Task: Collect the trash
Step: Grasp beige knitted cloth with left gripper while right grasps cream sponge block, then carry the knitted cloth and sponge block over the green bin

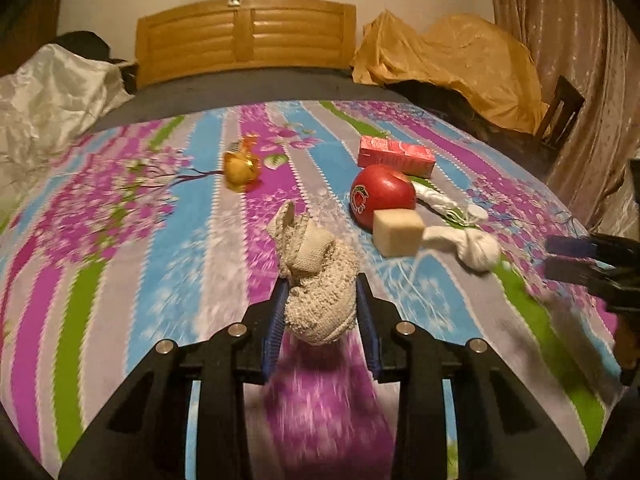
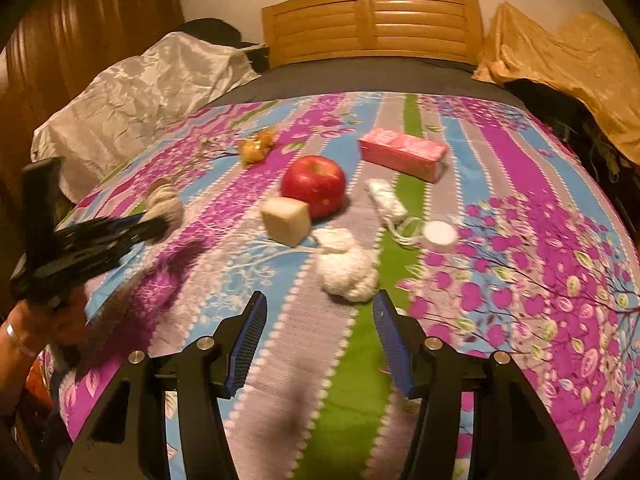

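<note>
beige rag (image 1: 320, 300) btwn left tool (image 1: 322, 280) pads, gripped

Honestly nothing readable here. The pink carton (image 1: 396, 156) has some pale print along its side, but it's way too blurry to make out in either view. The red apple (image 1: 382, 196) carries a sticker (image 1: 360, 199) with a red and green logo, no legible letters. The white cap (image 2: 440, 234) looks blank.
</note>
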{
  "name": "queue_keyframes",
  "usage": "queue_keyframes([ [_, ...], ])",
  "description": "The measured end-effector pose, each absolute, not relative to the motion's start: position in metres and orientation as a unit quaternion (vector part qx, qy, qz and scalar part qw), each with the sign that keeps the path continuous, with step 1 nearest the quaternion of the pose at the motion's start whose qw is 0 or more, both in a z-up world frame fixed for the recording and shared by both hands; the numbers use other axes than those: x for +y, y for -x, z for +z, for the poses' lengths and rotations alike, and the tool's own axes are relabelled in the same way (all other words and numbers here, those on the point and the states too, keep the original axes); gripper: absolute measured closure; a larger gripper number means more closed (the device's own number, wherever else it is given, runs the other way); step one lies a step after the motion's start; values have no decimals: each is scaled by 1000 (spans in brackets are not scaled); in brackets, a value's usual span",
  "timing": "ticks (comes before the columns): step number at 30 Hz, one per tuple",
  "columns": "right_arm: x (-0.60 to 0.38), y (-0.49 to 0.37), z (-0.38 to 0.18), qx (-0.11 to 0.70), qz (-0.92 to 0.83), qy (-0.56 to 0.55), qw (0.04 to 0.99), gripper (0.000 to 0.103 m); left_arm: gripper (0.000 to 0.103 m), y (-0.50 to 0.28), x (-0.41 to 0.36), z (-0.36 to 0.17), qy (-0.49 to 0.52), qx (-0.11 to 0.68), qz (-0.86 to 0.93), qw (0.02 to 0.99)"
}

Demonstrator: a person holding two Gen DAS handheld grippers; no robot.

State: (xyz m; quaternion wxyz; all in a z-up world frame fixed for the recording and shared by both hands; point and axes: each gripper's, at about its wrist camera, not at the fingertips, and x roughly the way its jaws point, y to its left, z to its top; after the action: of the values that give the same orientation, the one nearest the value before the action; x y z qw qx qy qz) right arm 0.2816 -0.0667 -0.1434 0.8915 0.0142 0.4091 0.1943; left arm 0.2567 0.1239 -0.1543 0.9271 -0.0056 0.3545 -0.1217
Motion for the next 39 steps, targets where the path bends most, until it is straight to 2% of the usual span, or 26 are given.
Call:
queue_keyframes([
  [8,-8,-320,-149,407,215,-11,888,51,71,-214,129,-140,83,345,-101,930],
  [14,21,-386,-185,452,155,-8,879,52,71,-210,136,-135,101,336,-87,932],
  [16,25,-398,-195,462,149,-9,874,65,71,-210,137,-135,104,334,-82,933],
  [18,26,-396,-195,455,146,-5,878,70,71,-210,138,-135,102,334,-77,934],
  [23,13,-360,-157,420,181,-35,889,73,71,-207,138,-129,104,333,-70,935],
  [31,-52,-261,-62,355,210,-86,907,74,71,-197,107,-98,89,331,-77,936],
  [39,-170,-156,-2,322,117,-96,935,74,71,-192,7,-55,17,339,-135,931],
])
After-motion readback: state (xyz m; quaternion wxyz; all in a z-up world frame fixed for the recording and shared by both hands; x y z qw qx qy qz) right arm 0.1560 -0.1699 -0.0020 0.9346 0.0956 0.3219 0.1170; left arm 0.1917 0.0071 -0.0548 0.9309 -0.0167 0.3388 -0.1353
